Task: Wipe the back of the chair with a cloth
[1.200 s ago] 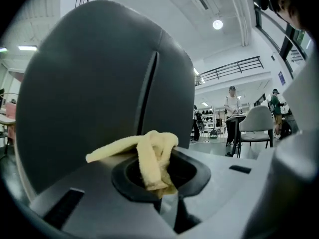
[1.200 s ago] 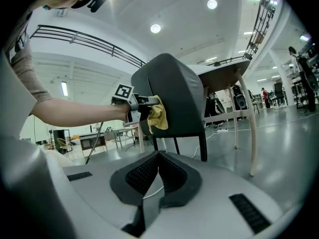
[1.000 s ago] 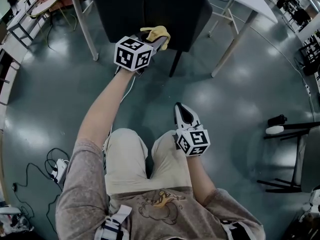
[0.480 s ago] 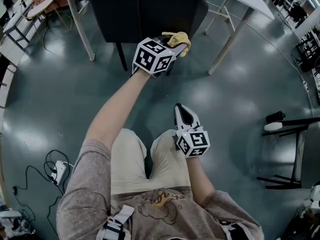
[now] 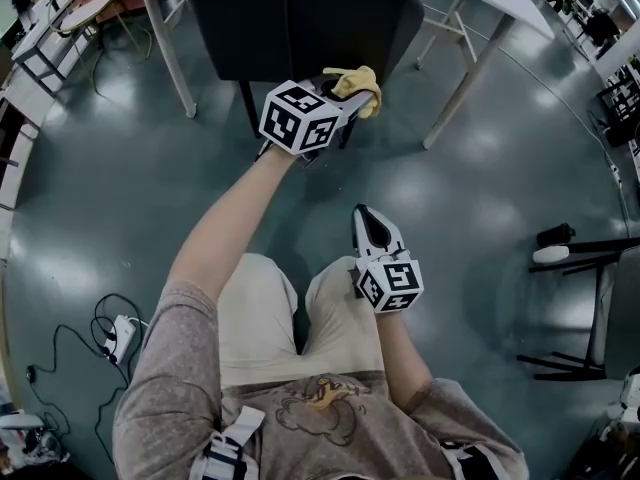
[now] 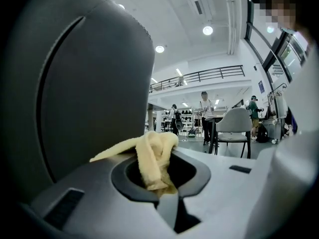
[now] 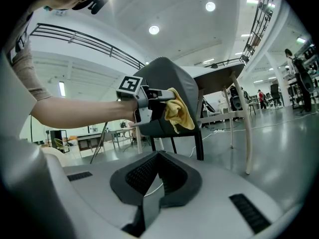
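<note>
Since a second ago the left gripper (image 5: 338,100) has slid to the right along the lower edge of the chair back (image 5: 300,13), carrying the cloth (image 5: 355,80) from near the middle of that edge to its right-hand part; over the last half second it has eased slightly back toward the near side; the right gripper (image 5: 365,216) has hardly shifted. At the far left a white power strip (image 5: 118,336) lies on the floor with its black cable (image 5: 70,340) looped beside it; right of that the person's left arm (image 5: 225,218) reaches out to the far side; the left gripper's jaws are pinched tight on the yellow cloth, which bunches out past the tips and rests against the bottom right of the dark chair back; in the left gripper view the chair's surface fills the left side just beside the cloth (image 6: 153,156). The right gripper hovers over the person's right thigh (image 5: 340,318), on the near side, its jaws brought together with nothing between them; further right a white table leg (image 5: 462,83) slants to the floor; at the far right edge stands a second chair (image 5: 600,308).
</note>
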`<move>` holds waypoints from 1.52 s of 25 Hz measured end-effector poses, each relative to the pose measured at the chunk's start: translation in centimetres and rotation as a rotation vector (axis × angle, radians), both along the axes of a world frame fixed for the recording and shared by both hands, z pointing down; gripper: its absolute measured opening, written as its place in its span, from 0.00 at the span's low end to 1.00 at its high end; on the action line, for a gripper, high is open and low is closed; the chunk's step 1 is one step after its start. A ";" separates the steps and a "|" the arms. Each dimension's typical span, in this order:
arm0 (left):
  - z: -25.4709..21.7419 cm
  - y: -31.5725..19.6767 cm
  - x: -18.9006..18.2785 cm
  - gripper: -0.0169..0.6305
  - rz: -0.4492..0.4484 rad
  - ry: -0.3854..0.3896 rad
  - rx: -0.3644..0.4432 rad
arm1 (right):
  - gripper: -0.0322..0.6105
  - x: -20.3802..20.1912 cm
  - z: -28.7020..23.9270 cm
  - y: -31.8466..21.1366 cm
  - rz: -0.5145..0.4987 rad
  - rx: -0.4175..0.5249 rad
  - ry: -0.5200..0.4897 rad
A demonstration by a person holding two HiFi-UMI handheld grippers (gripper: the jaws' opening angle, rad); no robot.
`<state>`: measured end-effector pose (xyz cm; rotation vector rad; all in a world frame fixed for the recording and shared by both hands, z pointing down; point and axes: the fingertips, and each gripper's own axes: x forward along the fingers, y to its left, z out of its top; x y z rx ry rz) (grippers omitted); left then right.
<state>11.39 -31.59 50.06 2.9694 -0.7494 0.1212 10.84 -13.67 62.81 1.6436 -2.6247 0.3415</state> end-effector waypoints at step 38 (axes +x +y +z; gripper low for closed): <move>7.2 -9.7 -34.5 0.13 -0.607 -0.133 -0.051 | 0.09 -1.3 1.2 -1.5 -0.034 -0.025 0.033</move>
